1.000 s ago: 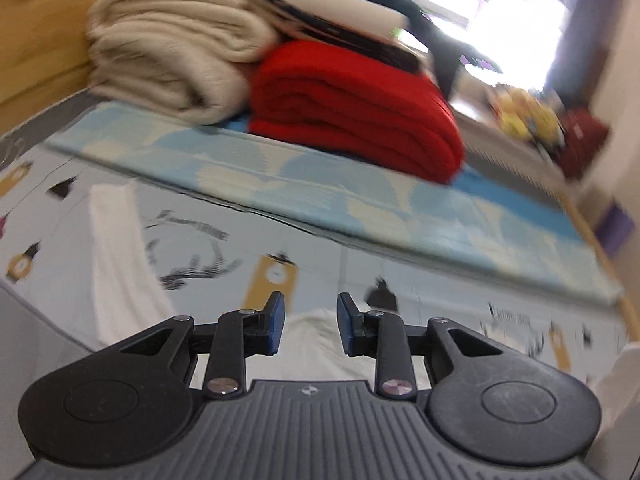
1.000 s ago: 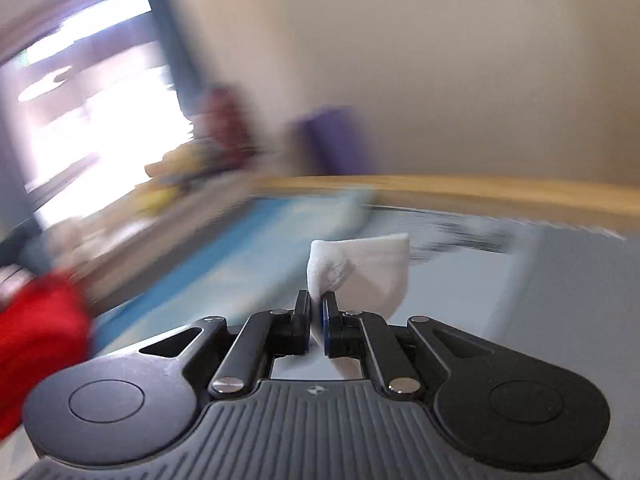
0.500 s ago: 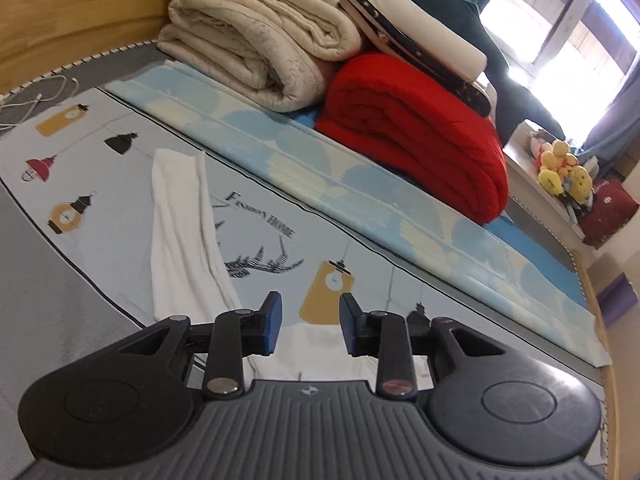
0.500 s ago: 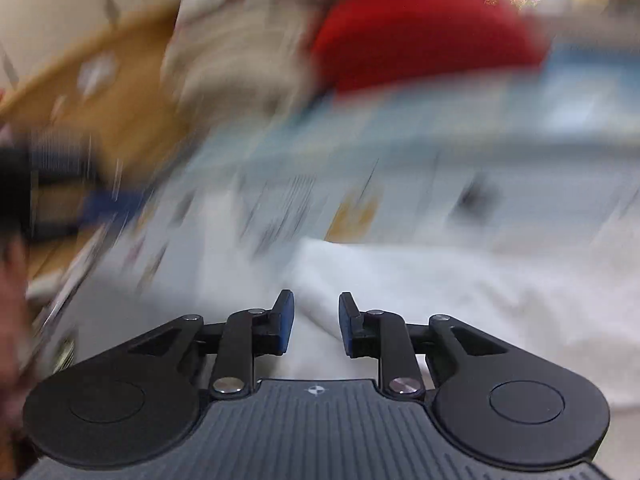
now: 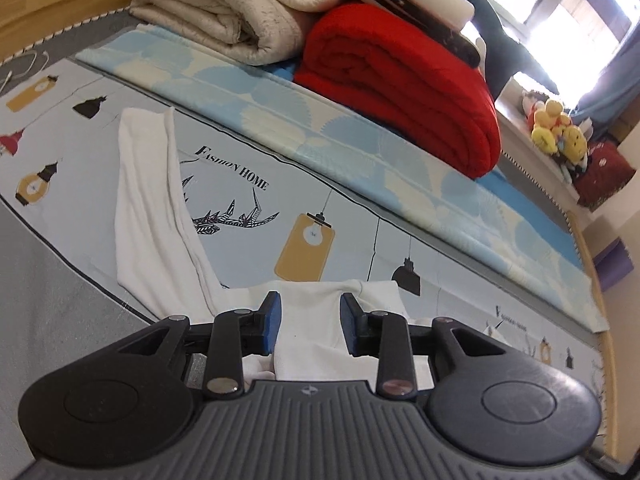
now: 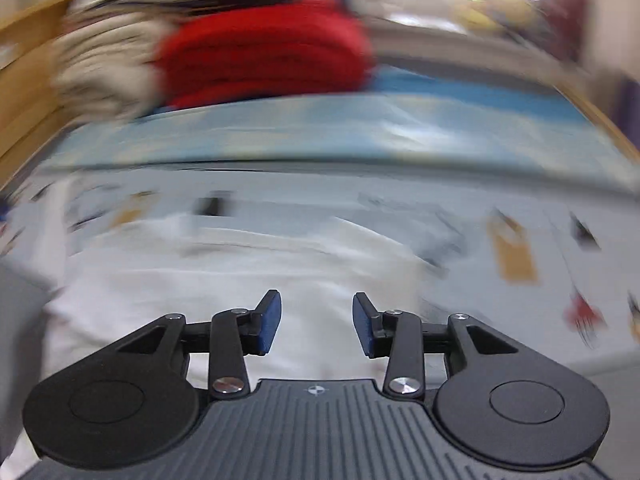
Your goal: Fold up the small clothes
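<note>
Folding has barely begun: the white garment (image 5: 316, 320) lies on the bed (image 5: 52, 280), sleeve (image 5: 148, 184) stretched toward 11 o'clock. Left claw (image 5: 308, 322) gapes empty; right claw (image 6: 316, 322) has just been opening, empty.

A garment (image 5: 148, 204) lies on the mat (image 5: 320, 200); behind the mat, 2 folded blankets (image 5: 400, 76) sit side by side.
</note>
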Demonstrator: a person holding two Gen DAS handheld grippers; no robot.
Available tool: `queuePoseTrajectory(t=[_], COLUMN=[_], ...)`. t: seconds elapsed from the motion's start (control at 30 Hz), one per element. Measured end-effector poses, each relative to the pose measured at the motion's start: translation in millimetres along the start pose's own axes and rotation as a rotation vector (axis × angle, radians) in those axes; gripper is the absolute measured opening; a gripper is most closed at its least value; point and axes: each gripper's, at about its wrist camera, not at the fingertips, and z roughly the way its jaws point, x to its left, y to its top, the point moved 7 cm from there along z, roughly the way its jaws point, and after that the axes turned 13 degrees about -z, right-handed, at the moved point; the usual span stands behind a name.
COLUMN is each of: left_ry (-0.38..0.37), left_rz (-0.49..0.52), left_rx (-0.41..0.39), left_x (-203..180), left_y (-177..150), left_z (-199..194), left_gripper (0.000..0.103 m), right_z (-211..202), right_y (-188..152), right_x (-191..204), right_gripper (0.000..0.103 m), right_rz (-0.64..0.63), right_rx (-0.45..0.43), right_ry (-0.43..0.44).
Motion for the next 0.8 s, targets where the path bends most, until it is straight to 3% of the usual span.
queuePoseTrajectory(t=[0.07,0.13,0.27,0.4,0.47,0.53,0.7,0.8], left_ry=[0.010,0.015,0.021,0.016,0.016,0.015,0.008,0.003], left_rz=[0.014,0.032,0.045,0.075,0.090,0.092,0.085,0.084], left_rx=[0.001,0.003,0.006,0.019,0.023,0.028,0.032,0.035], left_x=[-6,-13,-24,-36,-38,-39,-38,-38], left_y=[-4,-8,-13,-20,-24,-25,-24,-25], left_z=[4,8,16,23,25,27,26,25], left_gripper=[0.036,0.036,0.036,0.036,0.036,0.036,0.036,0.036], right_z=[20,27,50,56,60,63,40,44], right_y=[-25,-33,-56,-57,-54,-51,-44,-70], right_x=[-16,-21,-12,0,-3,-9,-42,-48], right_gripper=[0.042,0.042,0.042,0.042,0.041,0.013,0.011,0.012], right_rz=[0.007,-0.060,-0.153,-0.245,-0.253,-0.211,0.007,0.006], right_rx=[0.148,0.160,0.247,0.222,0.209,0.224,0.201,0.330], right_ry=[0.013,-0.008,0.046,0.040,-0.018,-0.047,-0.074,-0.048])
